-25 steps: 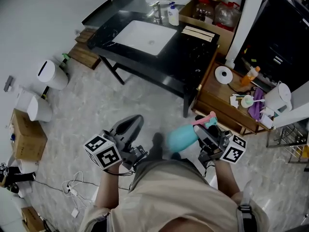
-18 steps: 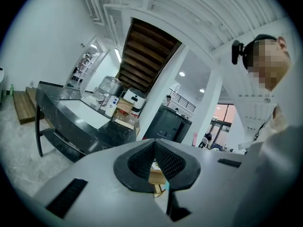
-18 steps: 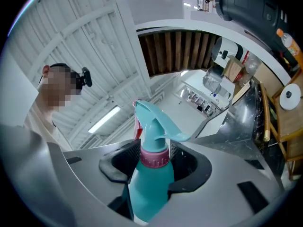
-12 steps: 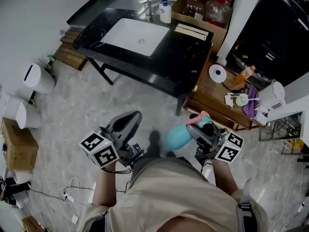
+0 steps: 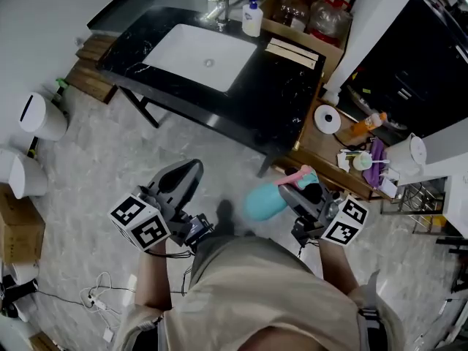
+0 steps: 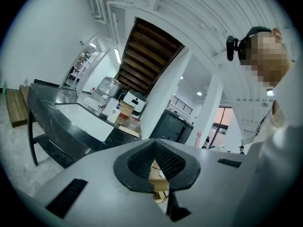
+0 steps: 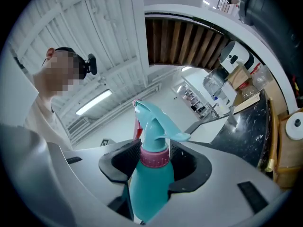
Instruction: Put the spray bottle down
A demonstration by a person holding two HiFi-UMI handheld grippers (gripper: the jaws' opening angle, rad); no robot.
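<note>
A teal spray bottle [image 5: 263,202] with a pink collar and trigger [image 5: 296,175] hangs above the floor in front of the person's body. My right gripper [image 5: 296,192] is shut on it. In the right gripper view the jaws clamp the bottle [image 7: 150,183] just below its pink collar [image 7: 154,157], with the nozzle pointing away from the camera, and my right gripper [image 7: 154,159] holds it upright. My left gripper [image 5: 184,175] is held at the person's left, shut with nothing in it. In its own view the left gripper [image 6: 155,161] shows its dark pads meeting at the tip.
Ahead stands a black table [image 5: 274,86] with a white sink basin [image 5: 197,55] and a soap bottle [image 5: 252,19]. A low wooden shelf [image 5: 322,163] carries a tape roll [image 5: 327,119] and an orange bottle [image 5: 363,126]. White bins [image 5: 40,115] stand left, cables [image 5: 95,298] lie on the floor.
The person has stepped closer to the black table, so table and shelf shifted left and nearer in the head view. Both grippers keep their hold and posture.
</note>
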